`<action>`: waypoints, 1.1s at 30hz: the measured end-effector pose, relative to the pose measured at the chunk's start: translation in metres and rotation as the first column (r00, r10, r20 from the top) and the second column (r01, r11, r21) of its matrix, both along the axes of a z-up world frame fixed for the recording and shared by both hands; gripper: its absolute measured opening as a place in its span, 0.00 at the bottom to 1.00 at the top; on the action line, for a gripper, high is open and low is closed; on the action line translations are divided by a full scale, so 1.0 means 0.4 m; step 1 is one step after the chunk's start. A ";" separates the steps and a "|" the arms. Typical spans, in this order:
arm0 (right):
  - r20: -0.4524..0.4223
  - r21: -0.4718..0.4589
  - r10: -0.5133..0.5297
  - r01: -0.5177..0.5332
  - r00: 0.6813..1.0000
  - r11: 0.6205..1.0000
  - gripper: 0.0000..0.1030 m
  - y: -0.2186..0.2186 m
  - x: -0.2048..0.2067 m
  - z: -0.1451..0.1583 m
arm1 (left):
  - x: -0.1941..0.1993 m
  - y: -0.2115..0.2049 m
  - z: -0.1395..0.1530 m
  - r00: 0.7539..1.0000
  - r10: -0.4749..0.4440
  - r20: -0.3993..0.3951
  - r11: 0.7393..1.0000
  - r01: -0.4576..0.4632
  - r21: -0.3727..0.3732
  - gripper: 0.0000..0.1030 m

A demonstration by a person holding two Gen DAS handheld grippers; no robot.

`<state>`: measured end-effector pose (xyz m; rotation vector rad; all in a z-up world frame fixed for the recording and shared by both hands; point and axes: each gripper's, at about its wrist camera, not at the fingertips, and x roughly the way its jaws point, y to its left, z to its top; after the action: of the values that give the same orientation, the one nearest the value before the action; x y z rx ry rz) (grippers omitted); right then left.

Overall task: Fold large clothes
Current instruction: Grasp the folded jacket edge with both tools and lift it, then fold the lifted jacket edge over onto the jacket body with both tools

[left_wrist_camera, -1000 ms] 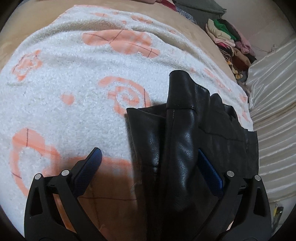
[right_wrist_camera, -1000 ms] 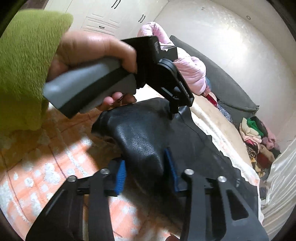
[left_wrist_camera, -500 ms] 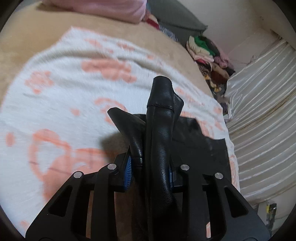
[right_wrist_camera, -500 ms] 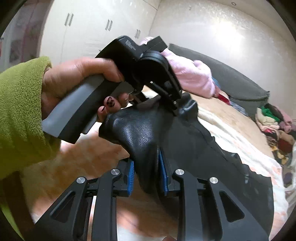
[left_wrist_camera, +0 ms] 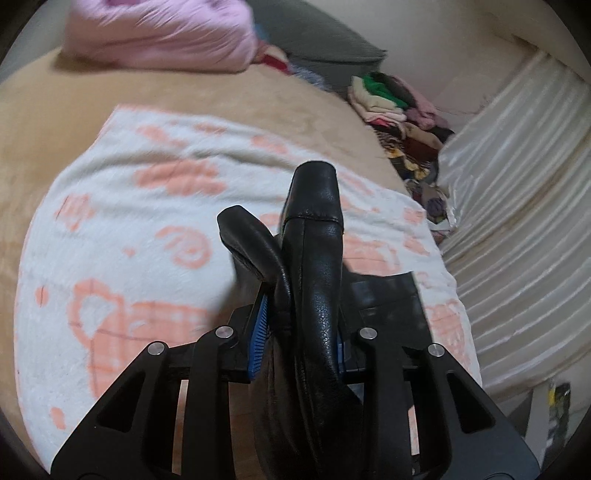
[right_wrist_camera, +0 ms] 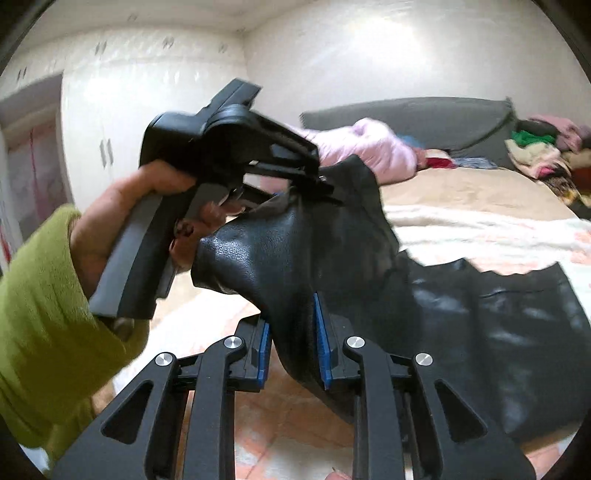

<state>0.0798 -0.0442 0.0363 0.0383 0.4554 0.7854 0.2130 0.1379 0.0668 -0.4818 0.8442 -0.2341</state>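
Observation:
A black leather garment lies partly on a white towel with orange patterns on the bed. My left gripper is shut on a bunched edge of the leather garment and holds it above the towel. My right gripper is shut on another fold of the same edge. The left gripper shows in the right wrist view, held by a hand in a green sleeve, just beyond my right fingers. The garment's far part trails down onto the towel.
A pink padded jacket lies at the bed's far end by a grey headboard. A pile of mixed clothes sits at the far right. White pleated curtains hang on the right. White wardrobes stand behind.
Both grippers closed on the leather edge, then lifted it; the views tilted up from the towel toward the headboard and wall.

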 end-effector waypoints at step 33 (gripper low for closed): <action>-0.208 0.273 -0.322 0.371 0.923 0.888 0.16 -0.548 0.026 -0.069 | 0.175 -0.656 0.017 0.974 -0.223 -0.026 0.935 0.221 0.277 0.35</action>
<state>0.0902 -0.2635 0.0088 0.4664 0.4559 0.4920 0.2830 -0.1247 0.0735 -0.1200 0.9099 -0.3192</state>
